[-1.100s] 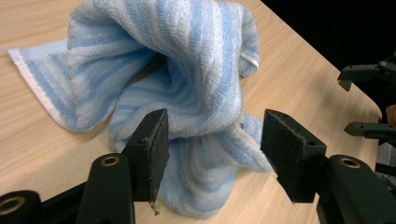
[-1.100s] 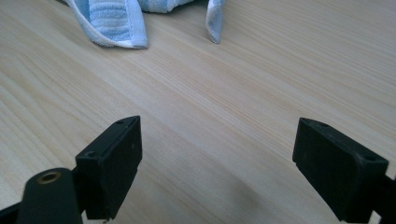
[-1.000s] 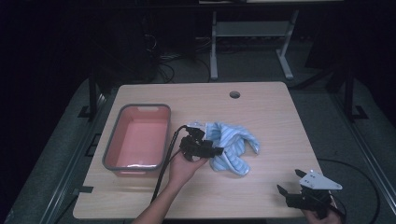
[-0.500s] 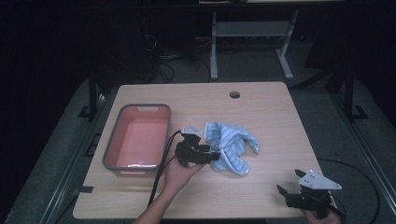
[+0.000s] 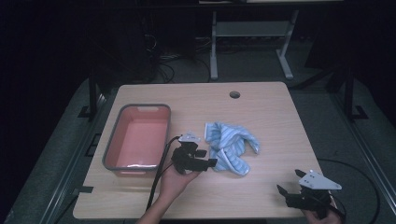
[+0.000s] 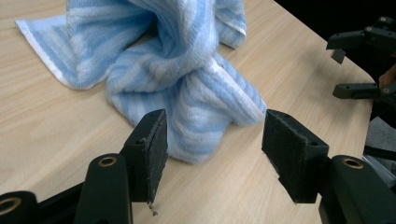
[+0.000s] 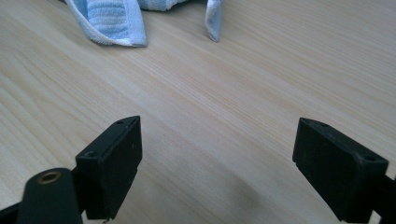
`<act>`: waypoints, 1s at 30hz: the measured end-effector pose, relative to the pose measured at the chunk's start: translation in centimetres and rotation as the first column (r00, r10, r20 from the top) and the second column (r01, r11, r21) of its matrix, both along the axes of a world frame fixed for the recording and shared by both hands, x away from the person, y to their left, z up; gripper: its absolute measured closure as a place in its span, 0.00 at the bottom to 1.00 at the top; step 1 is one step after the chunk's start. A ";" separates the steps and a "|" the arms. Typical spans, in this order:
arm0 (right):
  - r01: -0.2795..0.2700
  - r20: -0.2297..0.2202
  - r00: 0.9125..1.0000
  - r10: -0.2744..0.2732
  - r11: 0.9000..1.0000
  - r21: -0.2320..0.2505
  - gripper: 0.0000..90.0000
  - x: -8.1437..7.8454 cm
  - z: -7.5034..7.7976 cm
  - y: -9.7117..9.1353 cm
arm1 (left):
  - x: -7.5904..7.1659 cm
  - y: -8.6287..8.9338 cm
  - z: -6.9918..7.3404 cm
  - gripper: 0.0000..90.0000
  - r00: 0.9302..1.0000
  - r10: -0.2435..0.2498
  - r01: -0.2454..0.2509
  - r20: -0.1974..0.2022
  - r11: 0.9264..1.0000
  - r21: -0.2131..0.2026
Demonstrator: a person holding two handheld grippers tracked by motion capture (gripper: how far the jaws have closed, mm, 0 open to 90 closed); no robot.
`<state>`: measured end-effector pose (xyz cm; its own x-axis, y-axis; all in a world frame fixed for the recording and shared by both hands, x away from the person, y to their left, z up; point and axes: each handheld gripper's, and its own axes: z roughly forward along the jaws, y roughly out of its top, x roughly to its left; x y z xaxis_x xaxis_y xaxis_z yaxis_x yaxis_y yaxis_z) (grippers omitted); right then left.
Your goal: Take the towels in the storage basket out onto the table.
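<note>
A crumpled blue-and-white striped towel (image 5: 232, 147) lies near the middle of the wooden table (image 5: 261, 107). My left gripper (image 5: 208, 158) is open just left of it, jaws pointing at its near fold. In the left gripper view the towel (image 6: 187, 79) bulges close ahead of the open left gripper (image 6: 212, 140), with nothing between the pads. My right gripper (image 5: 285, 193) rests open at the table's front right corner, well away from the towel. In the right gripper view the open right gripper (image 7: 217, 158) frames bare wood, and towel edges (image 7: 114, 18) hang in at the top.
A pink tub with a grey rim (image 5: 140, 137) stands at the left of the table. A round cable hole (image 5: 234, 94) sits near the far edge. A black cable (image 5: 159, 175) trails from the left gripper over the front edge. A metal stand (image 5: 247, 35) is behind the table.
My left gripper has pulled back toward the front of the table, away from the towel's top, and now sits lower beside it. The right gripper has stayed put.
</note>
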<state>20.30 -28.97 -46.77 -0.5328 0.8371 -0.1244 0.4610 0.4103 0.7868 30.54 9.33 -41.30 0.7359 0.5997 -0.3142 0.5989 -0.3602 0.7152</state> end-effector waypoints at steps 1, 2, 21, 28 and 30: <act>0.000 -0.001 1.000 0.000 1.000 0.000 0.17 0.0 0.0 0.0 | -0.1 0.1 0.0 0.44 1.000 -0.003 0.003 0.000 1.000 0.002; -0.002 0.000 1.000 0.002 1.000 -0.001 0.17 0.0 0.0 0.0 | -0.3 0.1 -0.1 0.43 1.000 0.001 -0.001 -0.007 1.000 -0.006; 0.002 -0.005 1.000 -0.002 1.000 -0.005 0.17 0.1 0.0 0.0 | -2.9 1.5 -1.3 0.41 1.000 0.004 -0.004 0.007 1.000 0.010; 0.003 -0.004 1.000 -0.003 1.000 -0.010 0.17 0.1 -0.1 0.1 | -3.4 2.0 -1.7 0.40 1.000 0.008 -0.008 0.007 1.000 0.014; 0.006 -0.002 1.000 -0.006 1.000 -0.009 0.17 0.1 -0.1 0.1 | -3.6 2.2 -1.8 0.40 1.000 0.009 -0.009 0.009 1.000 0.016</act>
<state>20.37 -28.90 -46.83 -0.5282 0.8390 -0.1307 0.4652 0.4146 0.7821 26.95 11.55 -43.07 0.7330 0.6112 -0.2985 0.5962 -0.3660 0.7146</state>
